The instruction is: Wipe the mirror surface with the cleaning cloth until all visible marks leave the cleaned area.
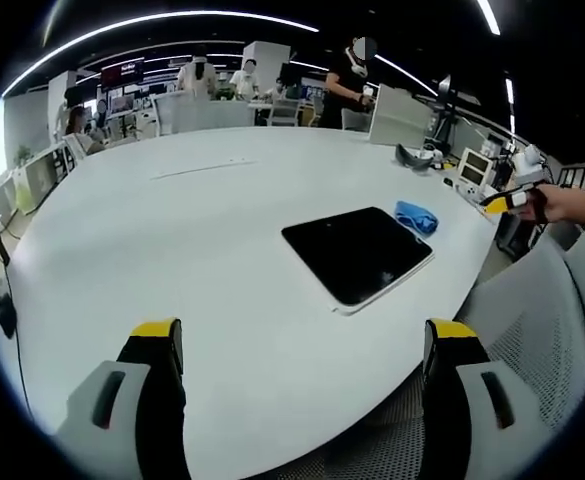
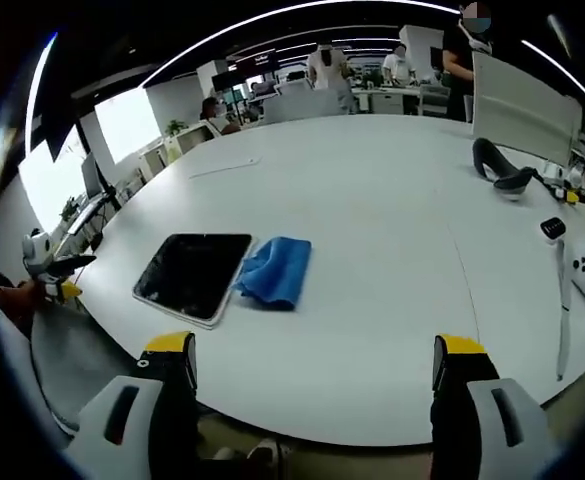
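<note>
Your left tool [image 1: 302, 350] has two grey jaws with black inner faces and yellow tips (each grey shell carries a dark oblong slot). Your right tool [image 2: 312, 362] is built the same: grey shells, black inner faces, yellow caps.

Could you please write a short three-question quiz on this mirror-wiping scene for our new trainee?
1. True or false: the blue cleaning cloth lies on the white table right beside the dark mirror.
2. Multiple choice: what does the right claw hold? A) the cloth B) the mirror C) nothing
3. Fill in: in the left gripper view, the left claw stands ____, apart from the mirror.

Key: 1 true; 2 C; 3 open
</note>
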The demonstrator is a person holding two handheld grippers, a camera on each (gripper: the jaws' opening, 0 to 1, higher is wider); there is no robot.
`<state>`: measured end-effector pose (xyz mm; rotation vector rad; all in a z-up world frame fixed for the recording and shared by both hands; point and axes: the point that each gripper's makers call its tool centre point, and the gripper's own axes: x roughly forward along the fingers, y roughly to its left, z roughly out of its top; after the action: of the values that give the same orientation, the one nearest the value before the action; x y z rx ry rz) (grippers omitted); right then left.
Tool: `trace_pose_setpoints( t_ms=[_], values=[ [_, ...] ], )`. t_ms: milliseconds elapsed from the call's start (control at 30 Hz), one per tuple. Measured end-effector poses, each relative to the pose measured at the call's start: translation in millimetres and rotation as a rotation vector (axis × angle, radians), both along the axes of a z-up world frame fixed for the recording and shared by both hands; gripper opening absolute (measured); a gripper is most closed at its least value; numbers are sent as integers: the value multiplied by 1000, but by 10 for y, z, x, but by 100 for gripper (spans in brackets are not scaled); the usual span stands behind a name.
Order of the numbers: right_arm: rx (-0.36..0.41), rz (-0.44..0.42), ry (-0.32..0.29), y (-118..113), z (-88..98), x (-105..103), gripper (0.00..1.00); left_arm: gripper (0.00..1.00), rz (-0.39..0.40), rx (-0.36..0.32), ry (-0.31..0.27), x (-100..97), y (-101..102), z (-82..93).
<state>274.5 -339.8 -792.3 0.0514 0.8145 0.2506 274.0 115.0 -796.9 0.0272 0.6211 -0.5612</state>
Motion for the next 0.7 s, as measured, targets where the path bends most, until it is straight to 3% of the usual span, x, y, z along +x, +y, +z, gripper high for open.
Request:
trace_pose_setpoints(
  t_ms=[233, 300, 400, 700],
  values=[
    [-14, 7, 49, 127, 144, 279, 97, 99, 9, -7, 6, 5, 20, -9],
    [-55, 15, 108, 101, 118, 295, 97, 99, 10, -6, 7, 2, 26, -15],
    [-57, 18, 145, 144, 132, 437, 98, 99, 12, -3, 13, 3, 40, -29],
    [-98, 81, 209, 232, 111, 850, 98, 99, 30, 1, -5, 39, 77, -11]
  ],
)
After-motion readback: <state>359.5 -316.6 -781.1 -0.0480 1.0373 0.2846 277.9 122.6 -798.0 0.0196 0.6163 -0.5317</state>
